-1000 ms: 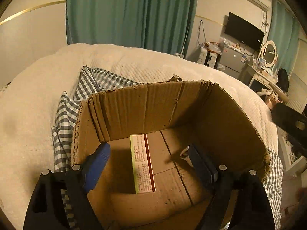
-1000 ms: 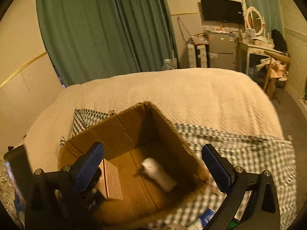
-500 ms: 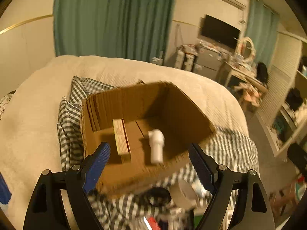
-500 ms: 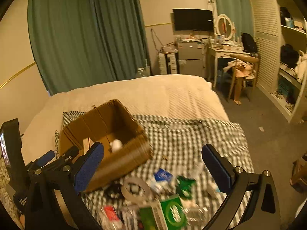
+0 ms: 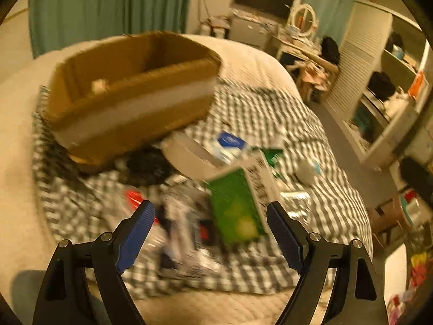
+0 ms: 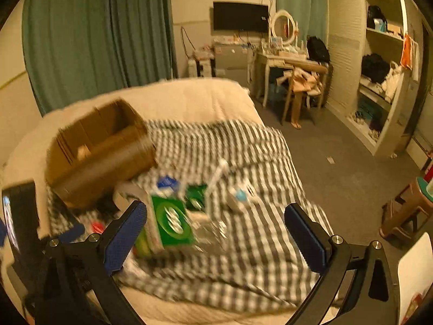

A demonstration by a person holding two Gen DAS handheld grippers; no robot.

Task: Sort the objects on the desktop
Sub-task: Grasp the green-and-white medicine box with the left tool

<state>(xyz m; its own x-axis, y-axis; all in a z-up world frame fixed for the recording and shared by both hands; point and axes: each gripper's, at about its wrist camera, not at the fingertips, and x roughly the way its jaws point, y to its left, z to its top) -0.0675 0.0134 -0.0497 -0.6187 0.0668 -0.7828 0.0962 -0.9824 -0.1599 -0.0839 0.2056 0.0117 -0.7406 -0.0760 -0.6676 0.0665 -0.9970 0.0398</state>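
1. The left gripper [image 5: 208, 216] sits at the bottom of its frame with its jaws spread wide and nothing between them.
2. The right gripper [image 6: 216, 219] sits at the bottom of its frame, jaws likewise wide apart and empty.
3. A brown cardboard box [image 5: 130, 92] [image 6: 100, 154] stands open-topped in the upper left of both frames, on a checked cloth [image 5: 297, 124] [image 6: 243, 162] spread over a cream bed [image 6: 189, 97]. A pale band runs along its near wall, and a small tan item shows inside; blur hides what it is.
4. A green carton [image 5: 235, 205] [image 6: 173, 222] with a white printed side lies in the lower middle of both frames, amid a heap of small objects on the cloth just in front of the box.
5. Near it lie a blue-and-white packet [image 5: 230, 140] and a white item with a blue spot [image 6: 239, 195]; both are too blurred to identify.
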